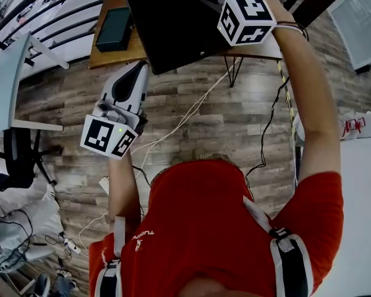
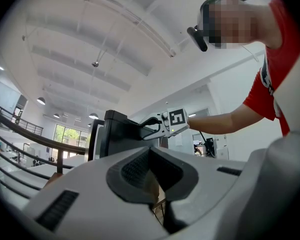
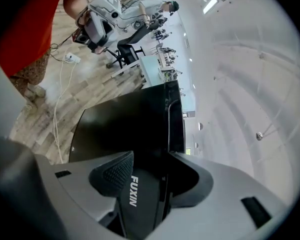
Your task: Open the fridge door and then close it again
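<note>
Right gripper view: fridge door (image 3: 137,204) (gripped)

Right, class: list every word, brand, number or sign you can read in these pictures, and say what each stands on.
"FUXIN": white letters on the black fridge, right gripper view.
"FUX": the same brand in the head view, the rest hidden behind the right marker cube.
White print on the red shirt: too small to read.

Grey-brown wood-plank floor (image 1: 235,122) with white cables (image 1: 187,113) trailing across it. A brown wooden desk (image 1: 105,57) stands near a black office chair (image 1: 18,159). Overhead, a white beamed ceiling (image 2: 90,39); bright windows (image 2: 65,134) far off.
</note>
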`<state>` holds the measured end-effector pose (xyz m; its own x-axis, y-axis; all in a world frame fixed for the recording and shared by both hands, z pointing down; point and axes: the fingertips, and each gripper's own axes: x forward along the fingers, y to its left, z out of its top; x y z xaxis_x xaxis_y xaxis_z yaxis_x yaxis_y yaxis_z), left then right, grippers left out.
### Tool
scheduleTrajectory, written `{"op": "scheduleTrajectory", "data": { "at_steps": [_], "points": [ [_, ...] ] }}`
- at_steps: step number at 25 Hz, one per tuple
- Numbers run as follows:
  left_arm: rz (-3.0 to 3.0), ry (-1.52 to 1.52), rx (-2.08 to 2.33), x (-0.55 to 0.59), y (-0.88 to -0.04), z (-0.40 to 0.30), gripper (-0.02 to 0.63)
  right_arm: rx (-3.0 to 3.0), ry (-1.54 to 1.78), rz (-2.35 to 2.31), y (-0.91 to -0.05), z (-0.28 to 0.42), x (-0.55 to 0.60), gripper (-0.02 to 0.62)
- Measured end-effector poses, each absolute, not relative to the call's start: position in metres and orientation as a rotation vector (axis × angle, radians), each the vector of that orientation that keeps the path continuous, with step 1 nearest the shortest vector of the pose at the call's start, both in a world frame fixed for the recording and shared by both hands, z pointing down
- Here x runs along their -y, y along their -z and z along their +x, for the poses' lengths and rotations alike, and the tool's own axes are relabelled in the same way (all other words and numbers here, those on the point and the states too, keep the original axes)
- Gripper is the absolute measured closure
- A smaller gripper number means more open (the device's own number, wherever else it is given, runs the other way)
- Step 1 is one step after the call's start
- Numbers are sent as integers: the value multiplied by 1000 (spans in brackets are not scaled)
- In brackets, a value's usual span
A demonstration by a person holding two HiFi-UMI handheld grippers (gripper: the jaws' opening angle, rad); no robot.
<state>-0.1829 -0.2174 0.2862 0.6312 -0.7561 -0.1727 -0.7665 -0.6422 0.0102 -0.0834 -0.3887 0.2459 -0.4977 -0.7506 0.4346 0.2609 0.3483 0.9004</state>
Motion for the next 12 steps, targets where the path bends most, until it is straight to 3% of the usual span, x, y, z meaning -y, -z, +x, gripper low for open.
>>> {"op": "scheduleTrajectory", "data": {
  "at_steps": [12],
  "points": [
    [-2756,-244,-1344,232,-288,-185,597,1683,1280,514,-247,-105,438,376]
  ]
}}
